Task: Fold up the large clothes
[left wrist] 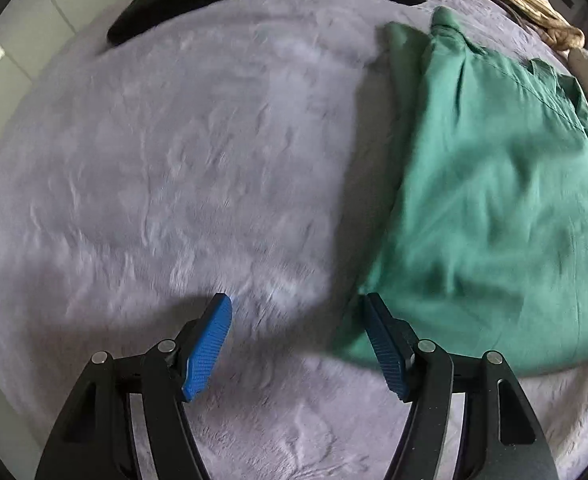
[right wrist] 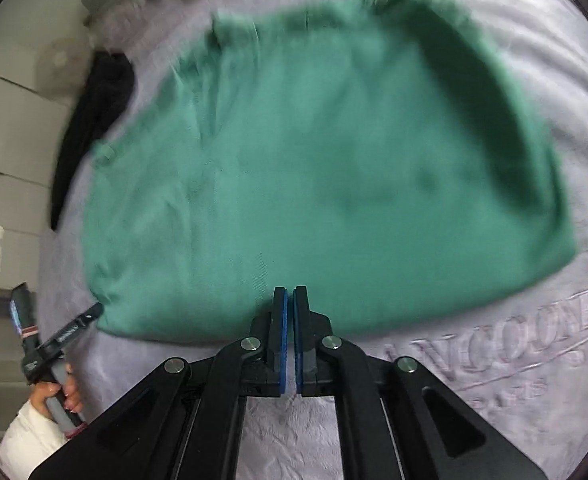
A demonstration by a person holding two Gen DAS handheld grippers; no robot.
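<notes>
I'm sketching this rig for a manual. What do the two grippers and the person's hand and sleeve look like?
Both the left gripper and the right gripper have black angular linkage arms with silver round pins and blue ribbed pads on the fingers. No cables show. The right wrist view shows the person's hand with painted nails on a grey handle, and a white sleeve.

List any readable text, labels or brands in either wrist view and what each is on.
"ANCOON": large raised letters embossed in the lilac blanket, lower right of the right wrist view; cut off at the frame edge, first letter uncertain.
Smaller embossed line below it: too blurred to read.
Label on the left tongs' handle: too small to read.
Green garment: no text visible.
Left wrist view: none.
</notes>
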